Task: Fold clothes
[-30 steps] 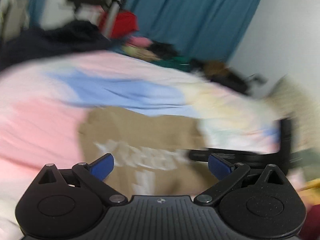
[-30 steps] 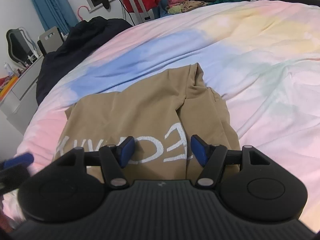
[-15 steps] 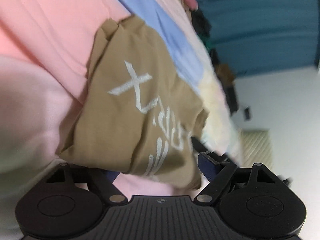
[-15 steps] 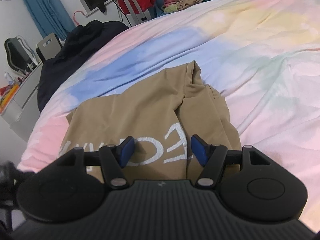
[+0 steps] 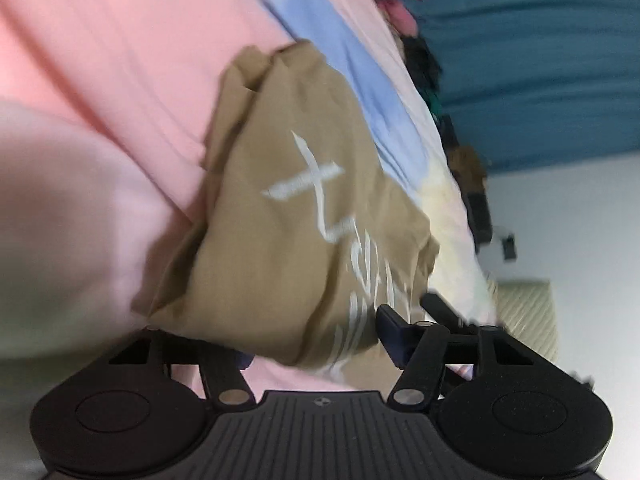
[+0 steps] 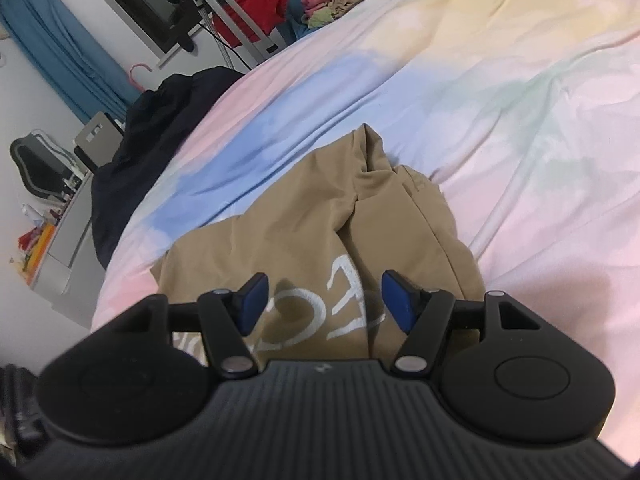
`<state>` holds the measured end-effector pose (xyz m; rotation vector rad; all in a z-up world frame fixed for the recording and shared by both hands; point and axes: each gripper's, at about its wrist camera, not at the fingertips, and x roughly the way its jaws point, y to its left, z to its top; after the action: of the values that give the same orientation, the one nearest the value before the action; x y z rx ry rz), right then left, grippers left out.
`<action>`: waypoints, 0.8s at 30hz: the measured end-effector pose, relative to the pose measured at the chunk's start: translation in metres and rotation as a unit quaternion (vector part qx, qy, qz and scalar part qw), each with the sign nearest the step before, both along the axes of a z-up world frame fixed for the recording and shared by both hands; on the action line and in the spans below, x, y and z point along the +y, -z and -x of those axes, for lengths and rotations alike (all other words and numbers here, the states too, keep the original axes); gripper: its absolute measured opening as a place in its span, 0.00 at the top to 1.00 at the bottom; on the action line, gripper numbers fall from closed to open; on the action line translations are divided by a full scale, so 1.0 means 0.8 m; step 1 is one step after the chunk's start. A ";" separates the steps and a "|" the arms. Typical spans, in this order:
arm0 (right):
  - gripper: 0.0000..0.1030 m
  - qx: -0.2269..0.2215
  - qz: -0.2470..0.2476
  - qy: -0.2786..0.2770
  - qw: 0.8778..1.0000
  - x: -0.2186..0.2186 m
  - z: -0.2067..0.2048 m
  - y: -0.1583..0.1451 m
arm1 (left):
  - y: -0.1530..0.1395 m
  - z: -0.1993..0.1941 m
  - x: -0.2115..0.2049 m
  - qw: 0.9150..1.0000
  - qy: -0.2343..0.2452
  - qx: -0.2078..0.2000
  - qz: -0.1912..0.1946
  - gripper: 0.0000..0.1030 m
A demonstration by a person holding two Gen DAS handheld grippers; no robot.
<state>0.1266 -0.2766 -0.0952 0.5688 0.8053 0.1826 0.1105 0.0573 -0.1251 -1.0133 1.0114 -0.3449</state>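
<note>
Since 1 s ago the left gripper (image 5: pixel 316 340) has dropped and rolled to the tan shirt's (image 5: pixel 292 208) near edge; jaws closing, cloth bunched between them, one pad hidden, so grip not yet sure. Right gripper (image 6: pixel 324 300) unchanged: jaws half-wide, empty, over the shirt's (image 6: pixel 304 216) white lettering. Shirt lies crumpled on pastel bedsheet (image 6: pixel 500 100); dark garment (image 6: pixel 160 128) beyond shirt, at bed edge.

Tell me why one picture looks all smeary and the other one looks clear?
Left wrist view: motion blur smears the tan shirt and its white lettering, and the bedsheet at the edge is out of focus. Right wrist view: sharper, the shirt's letters readable, soft shadow on the sheet; the fisheye lens bends the bed.
</note>
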 end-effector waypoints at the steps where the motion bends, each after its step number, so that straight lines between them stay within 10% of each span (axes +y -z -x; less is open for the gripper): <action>1: 0.35 -0.001 -0.002 0.003 1.000 -0.001 0.002 -0.003 | 0.000 0.001 0.002 1.000 -0.007 -0.001 0.005 0.48; 6: 0.34 -0.026 -0.085 0.009 0.996 -0.017 0.028 -0.032 | -0.030 0.014 -0.005 0.997 -0.005 -0.076 0.005 0.63; 10: 0.09 -0.016 -0.226 -0.030 0.974 -0.019 0.042 -0.040 | -0.048 0.021 -0.016 0.991 0.005 -0.127 0.038 0.58; 18: 0.09 0.105 -0.354 -0.091 0.925 0.029 0.042 0.017 | -0.018 0.004 -0.011 0.994 -0.037 -0.074 0.069 0.51; 24: 0.09 0.145 -0.343 0.023 0.928 0.010 0.039 0.062 | -0.009 -0.005 0.016 0.995 -0.047 -0.066 0.057 0.76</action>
<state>0.0958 -0.2685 -0.1450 1.2993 1.0122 0.3475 0.1141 0.0703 -0.1179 -1.1223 0.8299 -0.3899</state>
